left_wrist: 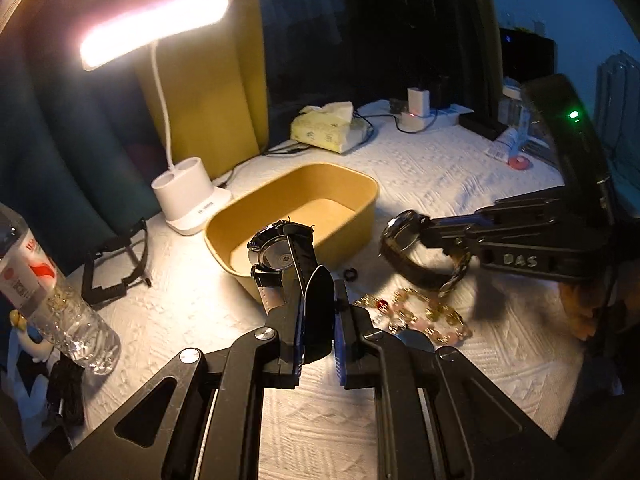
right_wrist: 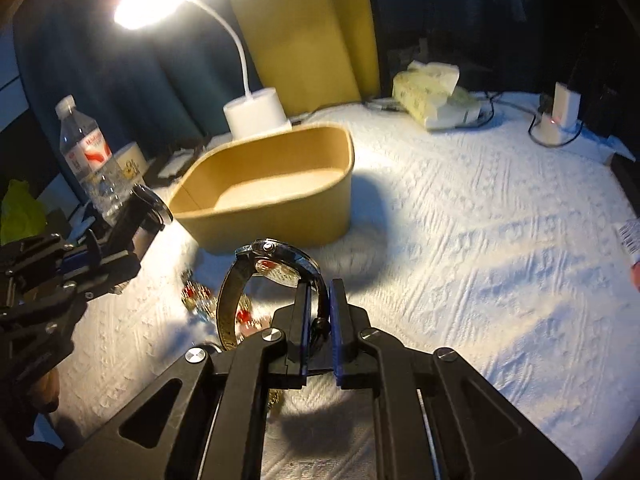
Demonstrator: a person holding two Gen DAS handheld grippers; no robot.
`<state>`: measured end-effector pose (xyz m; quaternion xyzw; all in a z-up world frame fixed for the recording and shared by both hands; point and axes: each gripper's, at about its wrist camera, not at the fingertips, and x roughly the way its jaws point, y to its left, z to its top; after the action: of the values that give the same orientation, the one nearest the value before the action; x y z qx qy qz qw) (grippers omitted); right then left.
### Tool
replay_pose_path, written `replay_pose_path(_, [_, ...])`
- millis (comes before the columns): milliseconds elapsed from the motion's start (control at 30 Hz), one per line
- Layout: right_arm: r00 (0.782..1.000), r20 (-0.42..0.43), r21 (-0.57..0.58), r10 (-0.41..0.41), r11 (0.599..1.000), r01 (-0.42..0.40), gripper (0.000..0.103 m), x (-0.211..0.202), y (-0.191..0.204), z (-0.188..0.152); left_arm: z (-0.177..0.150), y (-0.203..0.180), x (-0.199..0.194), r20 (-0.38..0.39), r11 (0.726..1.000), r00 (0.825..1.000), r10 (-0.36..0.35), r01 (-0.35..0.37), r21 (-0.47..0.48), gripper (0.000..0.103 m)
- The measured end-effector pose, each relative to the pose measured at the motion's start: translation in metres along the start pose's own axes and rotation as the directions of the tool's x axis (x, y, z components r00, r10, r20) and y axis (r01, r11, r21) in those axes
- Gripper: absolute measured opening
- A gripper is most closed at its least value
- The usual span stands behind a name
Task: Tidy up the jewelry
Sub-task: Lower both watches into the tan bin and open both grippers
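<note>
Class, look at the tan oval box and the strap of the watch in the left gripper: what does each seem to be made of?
Box: probably kraft paperboard, with matte tan walls and a thin rim. Watch strap in the left gripper: seemingly black leather or imitation, smooth, slightly glossy.

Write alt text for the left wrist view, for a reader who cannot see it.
The left gripper grips a black-strapped watch by its strap just in front of an empty tan box on a white textured cloth. To its right, the right gripper holds a second watch above a gold beaded bracelet. A lit desk lamp stands behind the box.
</note>
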<state>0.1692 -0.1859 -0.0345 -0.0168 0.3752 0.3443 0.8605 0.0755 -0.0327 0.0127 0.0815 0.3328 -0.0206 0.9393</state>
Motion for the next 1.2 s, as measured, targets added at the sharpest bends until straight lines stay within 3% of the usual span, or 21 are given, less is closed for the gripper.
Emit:
replay_pose_path(400, [0.995,0.097,-0.03,-0.002,1.0,0.005,0.009,0.001,0.007,0.045,0.026,0.035,0.023,0.017,0.996,1.0,-0.026,0.027,-0.088,0.015])
replay_pose_path(833, [0.996,0.085,-0.051,0.0,0.999,0.004,0.009,0.045,0.011,0.077,0.037,0.06,0.066,-0.011,0.98,0.996,-0.093,0.089,-0.179,0.016])
replay_pose_path(967, [0.996,0.089,-0.049,0.012,0.999,-0.008,0.016,0.055,0.009,0.082,0.04,0.067,0.072,-0.007,0.972,0.995,-0.098,0.094,-0.216,0.032])
replay_pose_path(1033, [0.994,0.106,-0.05,0.007,0.999,-0.001,0.022,0.055,0.01,0.083,0.041,0.071,0.07,0.011,0.968,0.996,-0.09,0.09,-0.234,0.049])
replay_pose_path(1067, [0.994,0.11,-0.052,0.001,0.999,0.005,0.026,0.054,0.01,0.083,0.041,0.073,0.068,0.018,0.966,0.996,-0.089,0.09,-0.242,0.05])
replay_pose_path(1200, [0.993,0.116,-0.041,-0.01,0.999,0.015,0.027,0.049,0.009,0.081,0.041,0.081,0.061,0.029,0.959,0.996,-0.079,0.084,-0.27,0.053])
